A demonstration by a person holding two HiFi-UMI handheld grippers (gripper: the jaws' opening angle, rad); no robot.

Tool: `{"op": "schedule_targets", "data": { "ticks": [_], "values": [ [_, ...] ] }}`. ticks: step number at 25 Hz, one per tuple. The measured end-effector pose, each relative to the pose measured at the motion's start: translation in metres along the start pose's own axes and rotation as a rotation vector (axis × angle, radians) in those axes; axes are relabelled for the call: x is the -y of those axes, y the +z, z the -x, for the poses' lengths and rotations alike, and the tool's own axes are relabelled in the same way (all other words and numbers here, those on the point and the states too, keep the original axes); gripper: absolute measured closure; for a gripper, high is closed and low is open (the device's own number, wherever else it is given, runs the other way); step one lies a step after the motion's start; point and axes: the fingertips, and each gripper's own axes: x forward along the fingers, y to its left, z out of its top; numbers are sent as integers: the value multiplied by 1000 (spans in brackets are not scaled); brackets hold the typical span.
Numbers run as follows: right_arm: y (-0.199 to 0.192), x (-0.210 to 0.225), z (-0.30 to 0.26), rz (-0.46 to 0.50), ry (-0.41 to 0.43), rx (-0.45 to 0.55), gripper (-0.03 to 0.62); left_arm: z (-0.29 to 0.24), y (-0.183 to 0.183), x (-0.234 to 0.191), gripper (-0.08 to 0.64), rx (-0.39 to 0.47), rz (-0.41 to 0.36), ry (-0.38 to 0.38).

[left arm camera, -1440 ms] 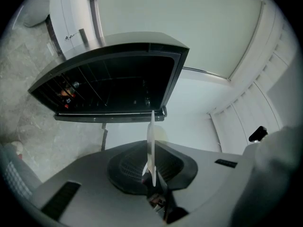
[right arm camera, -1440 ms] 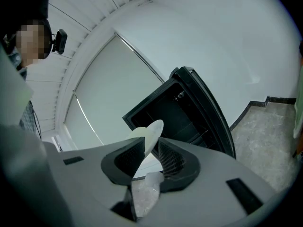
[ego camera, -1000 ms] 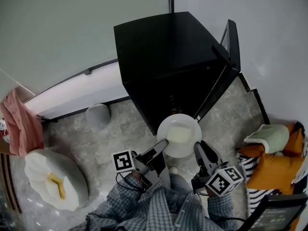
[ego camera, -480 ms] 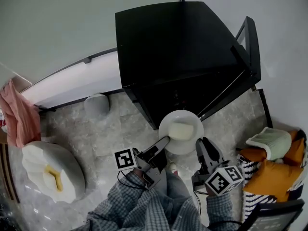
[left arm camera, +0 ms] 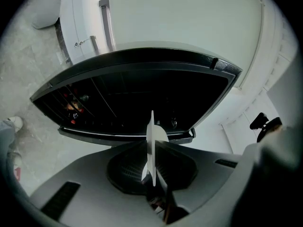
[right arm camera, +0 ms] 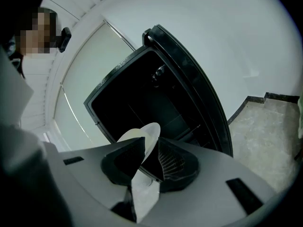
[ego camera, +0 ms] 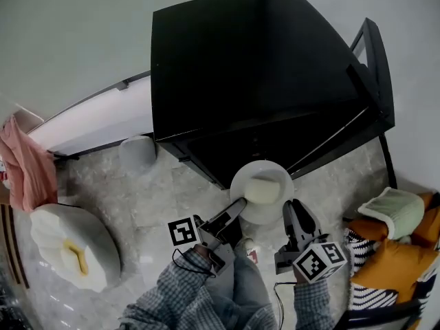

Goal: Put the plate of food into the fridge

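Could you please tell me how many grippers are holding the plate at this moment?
2. The left gripper clamps the plate at its left rim; the right gripper clamps its right rim. Neither is hidden.

Grey marble floor (ego camera: 165,198); pale wall (ego camera: 69,33); orange cushion (ego camera: 388,249).

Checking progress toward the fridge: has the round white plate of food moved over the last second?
Yes: the round white plate of food has come down toward the open front of the black fridge.
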Motion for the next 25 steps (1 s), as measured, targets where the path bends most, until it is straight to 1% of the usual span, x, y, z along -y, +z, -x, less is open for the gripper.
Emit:
{"op": "schedule_targets", "data": {
  "ticks": [3,6,9,17,25],
  "values": [
    [-4,15,-6,-18,-18,17,500,-7,1,-15,526,15,21,5],
    [-6,25,-17,-12,-29,28,500,-12,6,-30,526,45,42,15],
    [-7,34,-29,17,-31,19,500,-17,12,-41,526,78,45,17],
    [-10,56,-55,120,-24,-47,500,-30,23,-64,526,143,45,22],
    [-10,74,-81,156,-55,-53,501,-42,37,-82,526,210,49,22]
  ]
}}
